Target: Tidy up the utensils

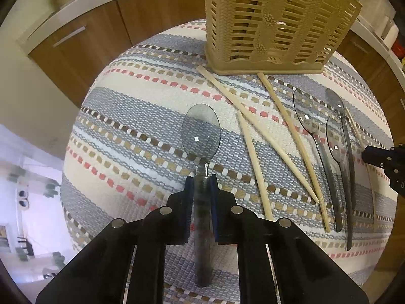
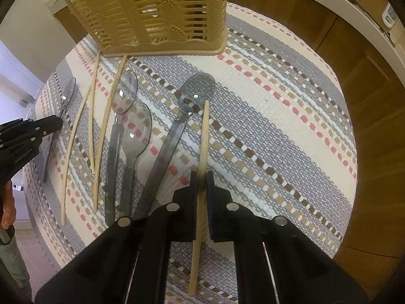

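Left wrist view: the left gripper (image 1: 201, 181) is shut tight on the handle of a clear grey plastic spoon (image 1: 201, 133). The spoon's bowl points ahead, toward the tan slotted utensil basket (image 1: 273, 22). The basket stands upright at the far side of the striped woven mat (image 1: 131, 116).

In the right wrist view, the right gripper (image 2: 201, 181) is pinched on a single bamboo chopstick (image 2: 204, 136). The stick runs between the two pads and pokes out in front and behind. Both things seem to lie on the mat or just above it; which one cannot be told.

Three more chopsticks (image 1: 255, 124) and three more spoons (image 1: 326, 136) are left on the mat, between the two grippers.

The step in hand looks like picking up. To do it well, both things should be lifted straight up first, so nothing else is dragged along. The spoon is held low on its handle, so it may tip forward; a firm squeeze should be kept. The chopstick is thin and could twist or slip, so it should be moved slowly. Each thing should then be turned upright over the basket and let down into a slot of its own kind.
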The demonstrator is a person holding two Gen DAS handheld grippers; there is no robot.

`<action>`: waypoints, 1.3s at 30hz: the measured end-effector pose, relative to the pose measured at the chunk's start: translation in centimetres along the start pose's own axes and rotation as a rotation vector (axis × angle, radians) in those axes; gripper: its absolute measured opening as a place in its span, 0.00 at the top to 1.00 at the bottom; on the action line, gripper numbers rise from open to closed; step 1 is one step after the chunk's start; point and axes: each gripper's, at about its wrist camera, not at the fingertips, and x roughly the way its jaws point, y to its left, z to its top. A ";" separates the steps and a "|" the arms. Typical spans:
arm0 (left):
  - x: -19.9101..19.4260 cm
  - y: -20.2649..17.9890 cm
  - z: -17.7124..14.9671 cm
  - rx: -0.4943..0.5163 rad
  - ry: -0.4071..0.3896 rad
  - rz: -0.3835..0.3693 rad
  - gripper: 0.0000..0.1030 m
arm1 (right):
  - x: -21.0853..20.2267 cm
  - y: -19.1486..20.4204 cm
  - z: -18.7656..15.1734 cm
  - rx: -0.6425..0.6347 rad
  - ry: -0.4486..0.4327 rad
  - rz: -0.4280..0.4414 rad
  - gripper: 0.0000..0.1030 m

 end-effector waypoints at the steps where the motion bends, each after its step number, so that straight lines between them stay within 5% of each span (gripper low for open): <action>1: 0.0 0.0 -0.1 -0.002 -0.005 -0.003 0.90 | -0.1 0.1 0.0 0.000 -0.008 0.010 0.95; 6: -0.5 1.0 -0.8 -0.074 -0.062 -0.157 0.90 | -2.2 -1.4 -0.5 0.024 -0.094 0.112 0.95; 15: -6.7 1.5 -2.2 -0.096 -0.350 -0.339 0.90 | -6.2 -3.9 -2.0 0.075 -0.302 0.270 0.95; 21: -9.7 1.3 -0.9 -0.126 -0.488 -0.378 0.90 | -9.6 -4.1 -1.0 0.073 -0.433 0.296 0.95; 30: -18.6 0.7 4.2 -0.169 -0.873 -0.341 0.90 | -18.0 -3.7 3.5 0.069 -0.737 0.338 0.95; 35: -20.0 0.6 7.4 -0.199 -1.038 -0.304 0.90 | -20.6 -2.2 7.8 0.071 -0.907 0.293 0.95; 39: -18.8 0.7 9.8 -0.216 -1.084 -0.294 0.90 | -19.8 -0.7 11.2 0.091 -0.959 0.181 0.95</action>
